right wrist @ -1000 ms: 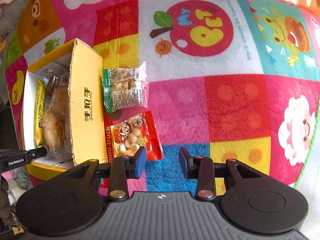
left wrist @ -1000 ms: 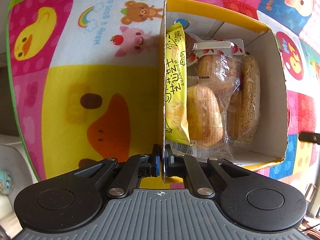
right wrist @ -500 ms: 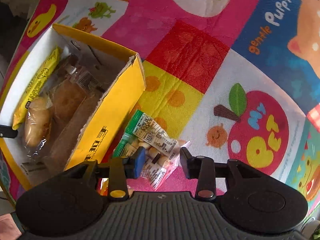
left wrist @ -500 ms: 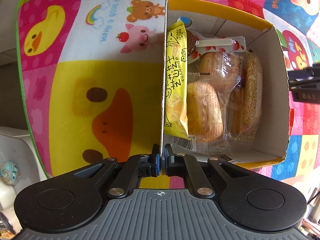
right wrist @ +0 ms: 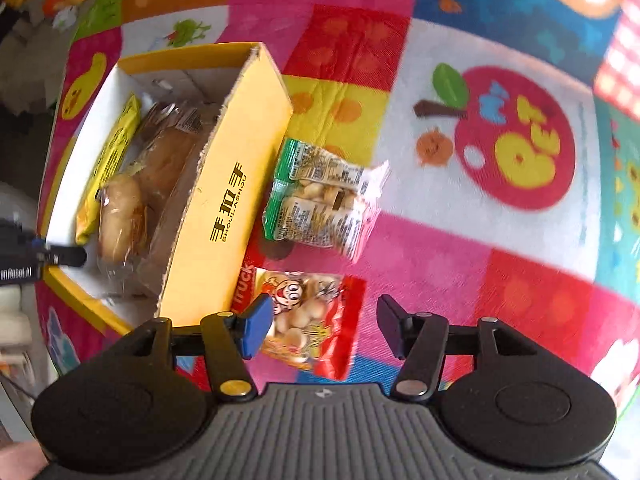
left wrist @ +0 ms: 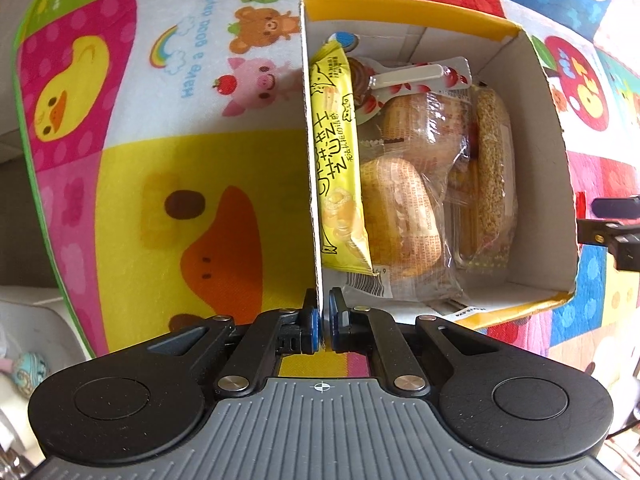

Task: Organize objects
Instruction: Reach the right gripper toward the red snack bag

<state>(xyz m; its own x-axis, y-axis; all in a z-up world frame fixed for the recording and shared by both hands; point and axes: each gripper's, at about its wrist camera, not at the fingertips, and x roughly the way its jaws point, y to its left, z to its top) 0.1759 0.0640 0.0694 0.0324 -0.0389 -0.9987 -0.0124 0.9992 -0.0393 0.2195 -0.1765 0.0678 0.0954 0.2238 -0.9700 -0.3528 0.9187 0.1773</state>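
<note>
The red snack bag [right wrist: 308, 324] lay partly hidden behind the right gripper's [right wrist: 324, 326] blue-padded finger, its lettering cut to "truck", while the right wrist view's outer mat [right wrist: 500, 240] was smeared by blur.

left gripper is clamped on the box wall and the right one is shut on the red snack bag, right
Not quite. The left gripper is clamped on the box wall, but the right wrist view shows the right gripper open above the red snack bag, not shut on it.
</note>
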